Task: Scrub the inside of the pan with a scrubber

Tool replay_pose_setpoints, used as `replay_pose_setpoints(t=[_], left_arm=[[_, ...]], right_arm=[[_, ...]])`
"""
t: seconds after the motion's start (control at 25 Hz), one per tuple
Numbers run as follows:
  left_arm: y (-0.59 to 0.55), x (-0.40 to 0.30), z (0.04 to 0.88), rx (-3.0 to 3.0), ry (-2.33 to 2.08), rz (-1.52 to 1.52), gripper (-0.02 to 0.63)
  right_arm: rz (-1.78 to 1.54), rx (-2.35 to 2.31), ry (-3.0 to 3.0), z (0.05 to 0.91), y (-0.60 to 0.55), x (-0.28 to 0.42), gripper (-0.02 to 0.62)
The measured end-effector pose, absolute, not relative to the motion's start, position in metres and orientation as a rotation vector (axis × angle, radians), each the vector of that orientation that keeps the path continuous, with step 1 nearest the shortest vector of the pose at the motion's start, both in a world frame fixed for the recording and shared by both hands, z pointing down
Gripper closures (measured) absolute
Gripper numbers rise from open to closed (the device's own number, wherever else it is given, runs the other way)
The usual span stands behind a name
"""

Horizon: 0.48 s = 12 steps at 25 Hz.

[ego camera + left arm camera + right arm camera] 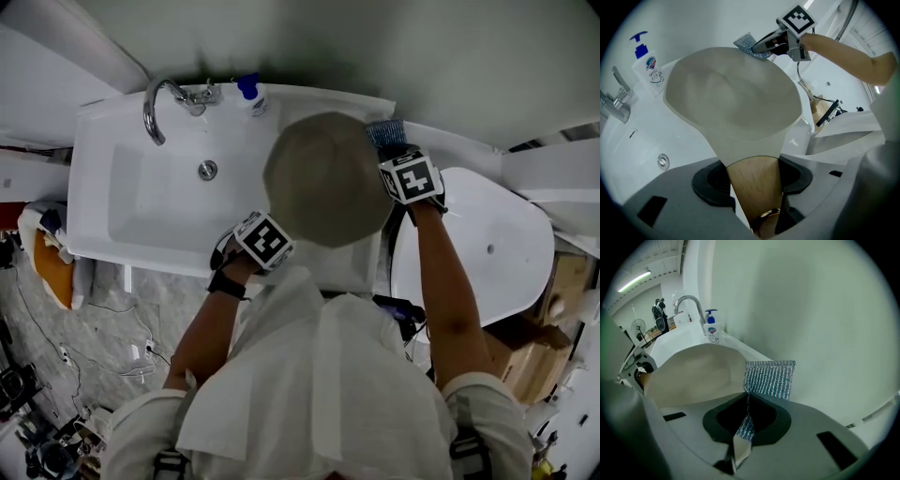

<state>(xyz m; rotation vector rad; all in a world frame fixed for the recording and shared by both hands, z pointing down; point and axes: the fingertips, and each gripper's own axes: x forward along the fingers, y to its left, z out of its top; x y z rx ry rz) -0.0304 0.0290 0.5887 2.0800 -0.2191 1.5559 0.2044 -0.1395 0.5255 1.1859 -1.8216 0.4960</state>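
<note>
1. Nearest the head camera is the person's pale shirt (309,394), with both forearms reaching toward the white sink (131,220).
2. The left claw (753,185) is clamped on the wooden handle (754,171) of the pan (731,98). Its jaws stand fairly wide, one on each side of the wood. It holds the pan over the right end of the sink, inner face up and turned toward the person.
3. The right claw (743,427) has its jaws almost together, pinching one lower corner of the scrubber (769,379). The rest of the blue-grey mesh stands free beyond the jaws.
4. The scrubber sits at the pan's far rim, close to the wall and off the inner surface. The left gripper view puts it right at the rim edge, but I cannot tell whether it touches.
5. As I judge it, both tools are in hand and the pan is presented, but no scrubbing contact is being made now. The inside looks pale and even, with no foam, water or residue visible, so how much has been cleaned cannot be read. Bringing the mesh down onto the inner face is what remains.
6. A soap bottle (251,94) and the tap (159,108) stand at the back of the sink.
7. The head view hides both sets of jaws under their marker cubes. The pan covers the sink's right end. A large white rounded fixture (487,244) at the right is too plain to identify.
</note>
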Motion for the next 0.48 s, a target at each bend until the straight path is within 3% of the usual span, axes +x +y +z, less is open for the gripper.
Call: replay_pose_setpoints(t=[0.48], left_arm=[[0.025, -0.028, 0.592, 2.09, -0.216, 1.548, 0.345]], right_arm=[[0.464, 1.082, -1.856, 0.53, -0.205, 0.155, 0.577]])
